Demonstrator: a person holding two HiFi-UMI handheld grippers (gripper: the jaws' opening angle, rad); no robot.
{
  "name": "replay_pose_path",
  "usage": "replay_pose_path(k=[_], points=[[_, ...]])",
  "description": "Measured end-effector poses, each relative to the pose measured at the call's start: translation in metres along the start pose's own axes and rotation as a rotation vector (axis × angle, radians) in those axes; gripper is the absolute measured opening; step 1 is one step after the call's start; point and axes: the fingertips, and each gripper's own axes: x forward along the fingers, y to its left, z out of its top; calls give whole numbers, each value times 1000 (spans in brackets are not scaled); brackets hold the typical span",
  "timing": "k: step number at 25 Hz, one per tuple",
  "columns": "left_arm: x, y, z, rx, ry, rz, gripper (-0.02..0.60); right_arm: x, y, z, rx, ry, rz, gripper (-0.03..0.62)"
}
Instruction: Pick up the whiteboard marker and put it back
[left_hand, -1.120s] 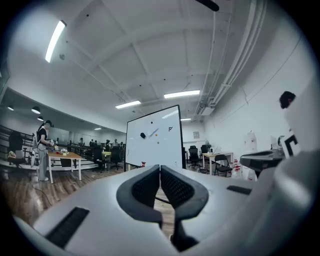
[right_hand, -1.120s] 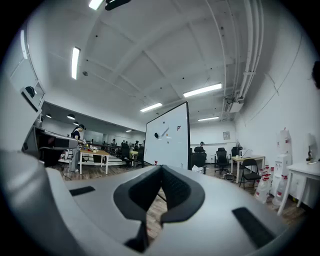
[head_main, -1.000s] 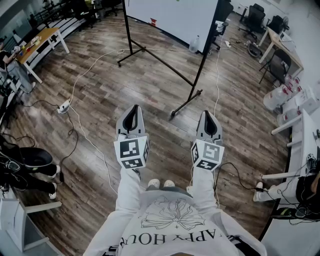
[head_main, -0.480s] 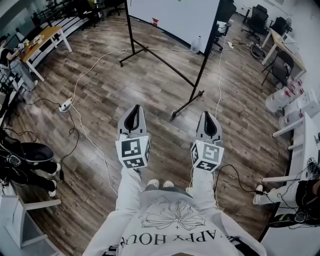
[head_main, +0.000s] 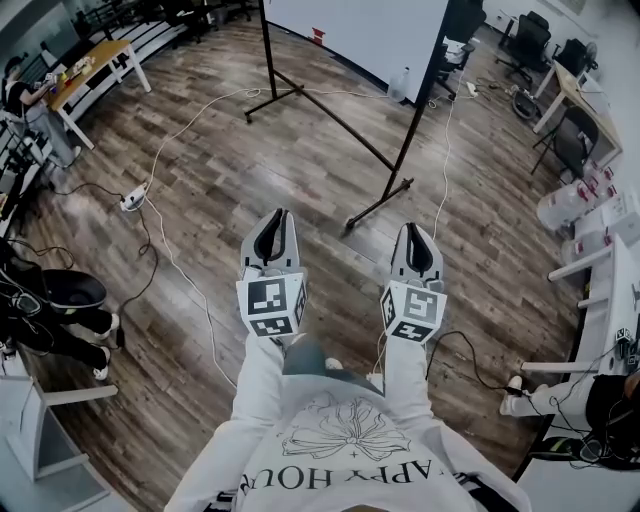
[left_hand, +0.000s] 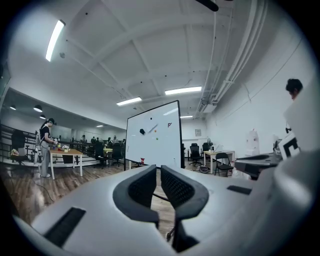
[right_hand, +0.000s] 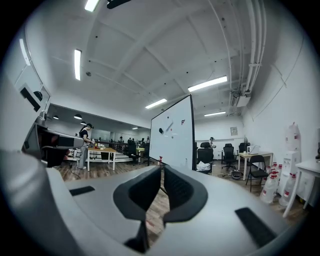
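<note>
The whiteboard (head_main: 365, 28) stands on a black frame at the far end of the wooden floor. Seen from the left gripper view, the whiteboard (left_hand: 152, 136) carries a thin slanted dark stick, perhaps the marker (left_hand: 152, 128), beside a black eraser (left_hand: 142, 131). The right gripper view shows the same stick (right_hand: 169, 127) on the whiteboard (right_hand: 174, 137). My left gripper (head_main: 272, 232) and right gripper (head_main: 415, 245) are held level side by side in front of the person's chest, pointing at the board from well short of it. Both are shut with nothing between the jaws.
White cables run over the floor to a power strip (head_main: 132, 200). The board's black foot (head_main: 375, 212) lies just ahead of the grippers. A table (head_main: 92, 68) stands far left, office chairs (head_main: 570, 145) and water jugs (head_main: 592, 195) at right. A seated person (head_main: 45, 305) is at the left edge.
The person has stepped forward: a grey knee now covers the shoes, and the floor and board foot have slid nearer. Both grippers stay shut, side by side.
</note>
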Motion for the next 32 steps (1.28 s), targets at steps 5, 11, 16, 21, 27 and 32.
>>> replay_pose_path(k=[5,11,16,21,27,32], points=[[23,0,-3,-5,14,-2,11,24,-5,-2,-1,12,9,5],[83,18,-3,-3,11,-14,11,81,-11,-5,-4,21,-8,17],[154,40,6,-11,-3,-36,11,151,-18,3,0,18,-32,43],[229,65,26,-1,-18,-73,11,224,-22,23,15,3,-64,71],[304,96,39,10,-30,-83,9,299,-28,36,30,-7,-104,101],[351,112,34,1,-19,-87,9,344,-31,31,25,11,-115,123]])
